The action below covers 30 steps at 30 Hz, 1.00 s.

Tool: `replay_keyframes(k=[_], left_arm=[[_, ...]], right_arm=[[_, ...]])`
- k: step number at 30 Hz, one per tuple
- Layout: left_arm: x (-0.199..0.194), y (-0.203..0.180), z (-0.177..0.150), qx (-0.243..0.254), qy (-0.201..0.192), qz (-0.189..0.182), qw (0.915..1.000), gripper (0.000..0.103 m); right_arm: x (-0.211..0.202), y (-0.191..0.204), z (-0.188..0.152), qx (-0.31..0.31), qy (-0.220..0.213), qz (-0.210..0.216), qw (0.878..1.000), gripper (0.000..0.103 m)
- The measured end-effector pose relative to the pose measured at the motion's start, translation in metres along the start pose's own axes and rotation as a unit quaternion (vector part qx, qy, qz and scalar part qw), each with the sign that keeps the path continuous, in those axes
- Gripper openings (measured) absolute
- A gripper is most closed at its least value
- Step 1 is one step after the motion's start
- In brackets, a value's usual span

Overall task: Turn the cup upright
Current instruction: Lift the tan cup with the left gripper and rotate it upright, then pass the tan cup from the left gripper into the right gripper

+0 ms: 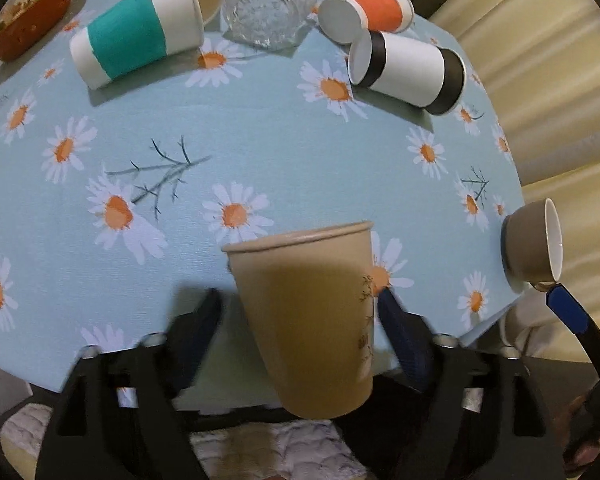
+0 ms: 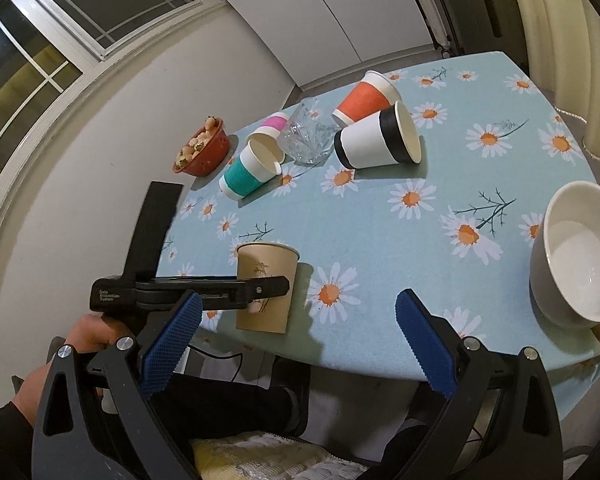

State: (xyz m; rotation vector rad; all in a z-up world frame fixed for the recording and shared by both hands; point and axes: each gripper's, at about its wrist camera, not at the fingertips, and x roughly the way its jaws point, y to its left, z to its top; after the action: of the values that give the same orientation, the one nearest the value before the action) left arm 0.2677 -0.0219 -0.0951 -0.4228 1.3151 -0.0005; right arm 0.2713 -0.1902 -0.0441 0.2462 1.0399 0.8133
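Left wrist view is showing the left gripper [image 1: 300, 304] spread around the upright kraft cup [image 1: 308, 320] at the counter [image 1: 260, 140] edge, fingers seemingly clear, while the right gripper [image 2: 296, 340], spread and empty, is waiting; withdrawing straight back should avoid tipping.

The left wrist view sits low at the near edge of the table [image 1: 284, 160], close behind the brown paper cup [image 1: 312, 320], facing the far side. The right wrist view looks from higher and farther back, right of that cup [image 2: 266, 288]. Both share the tabletop.
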Motion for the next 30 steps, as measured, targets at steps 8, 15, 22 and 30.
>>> replay_keyframes(k=[8, 15, 22, 30], left_arm=[[-0.021, 0.007, 0.001, 0.000, -0.021, -0.016, 0.9997, 0.081], [-0.055, 0.021, -0.008, -0.004, -0.051, -0.042, 0.9978, 0.081], [-0.086, 0.057, -0.036, -0.025, -0.088, -0.046, 0.9947, 0.081], [-0.091, 0.110, -0.077, -0.079, -0.107, -0.071, 0.9885, 0.081]], right_arm=[[0.002, 0.004, 0.001, 0.004, 0.004, 0.007, 1.000, 0.096], [0.006, 0.026, 0.010, -0.008, 0.013, 0.006, 1.000, 0.096], [0.029, 0.048, 0.020, -0.025, 0.059, -0.004, 0.998, 0.096], [0.092, 0.083, 0.027, -0.068, 0.155, -0.030, 0.985, 0.096]])
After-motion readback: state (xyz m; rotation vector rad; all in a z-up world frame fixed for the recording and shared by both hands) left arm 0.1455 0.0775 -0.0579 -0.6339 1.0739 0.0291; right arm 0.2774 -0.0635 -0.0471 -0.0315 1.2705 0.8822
